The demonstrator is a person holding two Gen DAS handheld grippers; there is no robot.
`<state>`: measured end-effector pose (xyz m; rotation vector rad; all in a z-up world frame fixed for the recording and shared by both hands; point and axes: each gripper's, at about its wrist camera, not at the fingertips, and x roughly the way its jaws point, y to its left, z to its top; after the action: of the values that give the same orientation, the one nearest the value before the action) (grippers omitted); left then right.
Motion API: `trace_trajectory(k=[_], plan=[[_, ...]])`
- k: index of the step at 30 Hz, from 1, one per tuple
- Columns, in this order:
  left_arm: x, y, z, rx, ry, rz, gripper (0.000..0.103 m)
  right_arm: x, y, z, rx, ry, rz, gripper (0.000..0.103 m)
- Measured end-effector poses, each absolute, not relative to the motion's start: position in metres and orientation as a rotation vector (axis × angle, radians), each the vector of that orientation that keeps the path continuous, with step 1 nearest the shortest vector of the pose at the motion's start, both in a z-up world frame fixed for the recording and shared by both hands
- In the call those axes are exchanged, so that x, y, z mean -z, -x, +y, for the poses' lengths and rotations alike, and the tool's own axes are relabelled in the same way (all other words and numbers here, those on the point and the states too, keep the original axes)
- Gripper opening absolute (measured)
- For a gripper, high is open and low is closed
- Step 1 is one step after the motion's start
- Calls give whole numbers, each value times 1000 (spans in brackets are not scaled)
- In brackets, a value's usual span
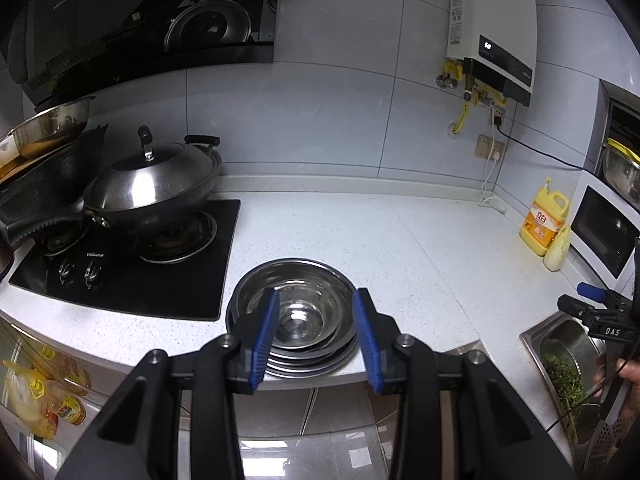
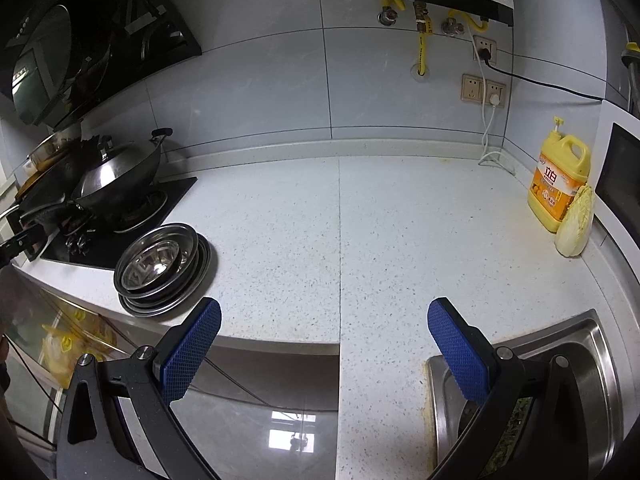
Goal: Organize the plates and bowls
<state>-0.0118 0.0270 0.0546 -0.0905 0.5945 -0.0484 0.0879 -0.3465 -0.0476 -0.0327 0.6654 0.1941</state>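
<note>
Hovering over stacked dishes at the white speckled counter's [image 2: 300, 240] front edge, beside the black hob [image 1: 132, 276].
Left gripper [image 1: 316, 340] parted and empty above nested shiny steel bowls and plates [image 1: 294, 316], seemingly gathered for tidiness; right gripper [image 2: 324, 348] spread wide, idle near the steel sink [image 2: 592, 344].

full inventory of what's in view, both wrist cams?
bowl: one, steel, atop the plates
plates: stack, steel, counter's front edge beside the stove
wok: one, dark, steel lid, on stove's burner
stove: one, black, counter left
detergent jug: one, yellow, counter's right back
cabbage: one, pale, against jug
sink: one, steel, right
left gripper: blue pads, open, empty
right gripper: blue pads, open, empty
</note>
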Motion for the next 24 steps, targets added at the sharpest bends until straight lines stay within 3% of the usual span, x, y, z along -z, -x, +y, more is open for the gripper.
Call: trace_trajectory(k=[24], plan=[[-38,12,8,50,73,629,36,45,-79,-358,-161,34,674,102]])
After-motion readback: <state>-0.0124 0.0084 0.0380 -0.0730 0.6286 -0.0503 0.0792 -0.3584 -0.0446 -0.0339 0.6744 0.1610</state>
